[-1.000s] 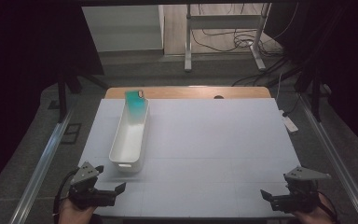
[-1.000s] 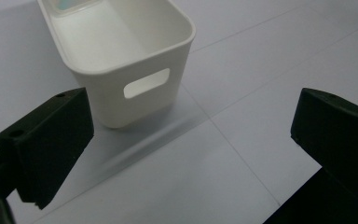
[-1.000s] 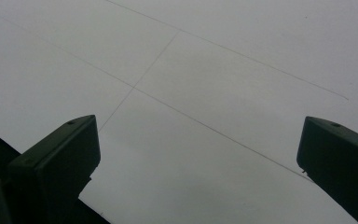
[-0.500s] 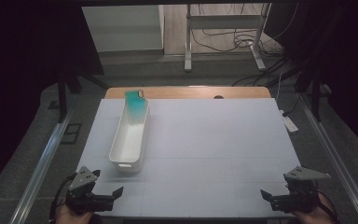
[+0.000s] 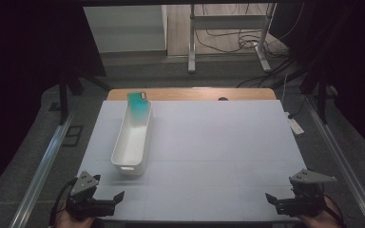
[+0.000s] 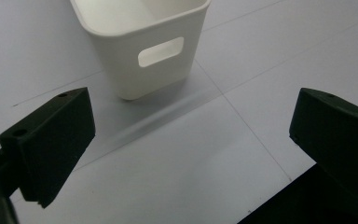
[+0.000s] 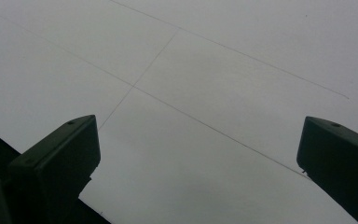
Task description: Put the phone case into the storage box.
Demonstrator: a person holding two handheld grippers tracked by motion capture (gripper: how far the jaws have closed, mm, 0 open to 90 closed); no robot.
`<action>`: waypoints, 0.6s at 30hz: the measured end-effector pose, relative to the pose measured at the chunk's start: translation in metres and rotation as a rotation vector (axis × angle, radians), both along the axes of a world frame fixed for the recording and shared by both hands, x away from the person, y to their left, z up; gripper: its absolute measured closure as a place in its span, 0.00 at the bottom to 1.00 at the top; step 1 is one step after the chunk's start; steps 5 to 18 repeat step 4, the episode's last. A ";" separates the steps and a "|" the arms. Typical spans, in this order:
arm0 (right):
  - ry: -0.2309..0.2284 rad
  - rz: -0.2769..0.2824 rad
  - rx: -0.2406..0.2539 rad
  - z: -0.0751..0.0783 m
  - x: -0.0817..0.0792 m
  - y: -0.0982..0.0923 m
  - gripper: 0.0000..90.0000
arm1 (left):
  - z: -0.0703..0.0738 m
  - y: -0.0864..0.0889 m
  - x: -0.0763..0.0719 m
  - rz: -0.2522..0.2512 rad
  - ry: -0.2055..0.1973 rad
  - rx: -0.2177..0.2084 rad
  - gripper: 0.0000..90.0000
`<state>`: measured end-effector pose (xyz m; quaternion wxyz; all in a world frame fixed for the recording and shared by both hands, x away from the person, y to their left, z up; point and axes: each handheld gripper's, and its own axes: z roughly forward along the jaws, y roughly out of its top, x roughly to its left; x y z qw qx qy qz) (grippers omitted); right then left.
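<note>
A long white plastic bin (image 5: 132,137) lies on the left half of the white table (image 5: 209,142), its near end with a handle slot (image 6: 161,51) turned toward me. A teal flat object (image 5: 138,101) leans in its far end. My left gripper (image 5: 119,197) hovers at the table's front left corner, below the bin, open and holding nothing. At the front right corner my right gripper (image 5: 268,198) is open too, with bare table between its jaws (image 7: 196,154).
A wooden board edge (image 5: 190,93) runs along the table's far side. Metal rails (image 5: 43,166) flank the table left and right. Behind it stand a frame leg and cables on the floor (image 5: 228,42). A power strip (image 5: 294,124) lies off the right edge.
The left gripper has slid a little toward the table's front edge and to the right. The right gripper has barely shifted.
</note>
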<state>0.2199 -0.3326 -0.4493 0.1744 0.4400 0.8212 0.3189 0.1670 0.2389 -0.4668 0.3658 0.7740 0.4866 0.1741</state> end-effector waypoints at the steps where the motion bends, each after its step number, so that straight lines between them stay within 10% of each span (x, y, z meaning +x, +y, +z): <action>1: 0.000 0.000 0.000 0.000 0.000 0.000 0.00 | 0.000 0.000 0.000 0.002 0.000 -0.001 0.01; 18: 0.004 0.002 -0.002 0.000 0.001 -0.001 0.00 | 0.000 0.000 0.000 0.006 -0.003 -0.006 0.02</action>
